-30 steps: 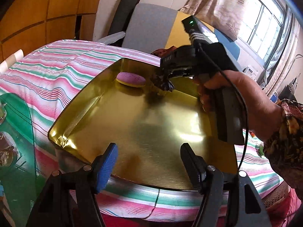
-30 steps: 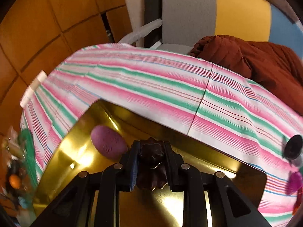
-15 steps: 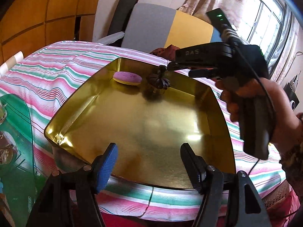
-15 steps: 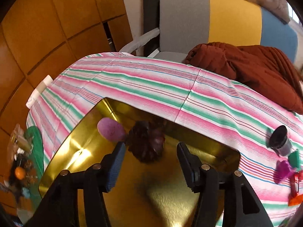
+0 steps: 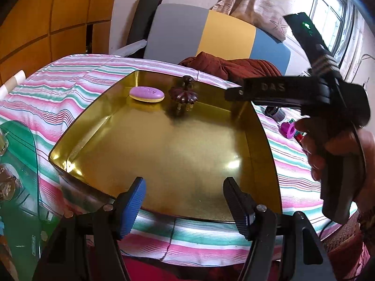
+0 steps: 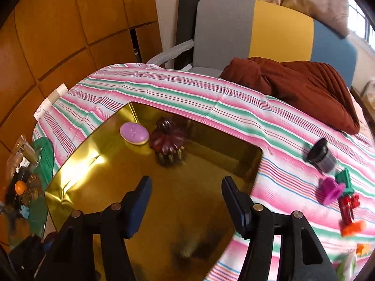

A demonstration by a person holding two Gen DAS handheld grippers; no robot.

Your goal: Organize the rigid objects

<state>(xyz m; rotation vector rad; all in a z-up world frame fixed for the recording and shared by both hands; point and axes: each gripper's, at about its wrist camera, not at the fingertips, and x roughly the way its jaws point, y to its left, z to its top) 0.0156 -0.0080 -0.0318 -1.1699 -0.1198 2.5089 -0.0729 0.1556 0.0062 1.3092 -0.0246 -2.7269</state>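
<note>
Left wrist view: the left gripper (image 5: 184,201) hangs over the near edge of the gold tray (image 5: 150,154), its jaws released with nothing between them. The dark brown ornament (image 5: 183,93) stands upright on the tray floor at the far side, well ahead of these jaws. A purple oval soap (image 5: 147,94) lies just to its left, apart from it. The right gripper (image 5: 234,93) enters from the right, carried by a hand (image 5: 332,145); it sits above the tray's far right corner, to the right of the ornament and clear of it. The tray rests on a striped cloth (image 5: 70,93).

Right wrist view: the right gripper (image 6: 185,199) has just been opening its jaws, and they now stand apart and empty above the tray floor. The ornament (image 6: 167,137) stands far of the fingertips, slightly left of the gap's centre line, not touching either pad. The soap (image 6: 134,133) lies just beside it on the left. To the right, off the tray, a dark cylindrical cap (image 6: 321,156), a purple spool (image 6: 331,190) and a red toy piece (image 6: 348,207) lie on the cloth.
</note>
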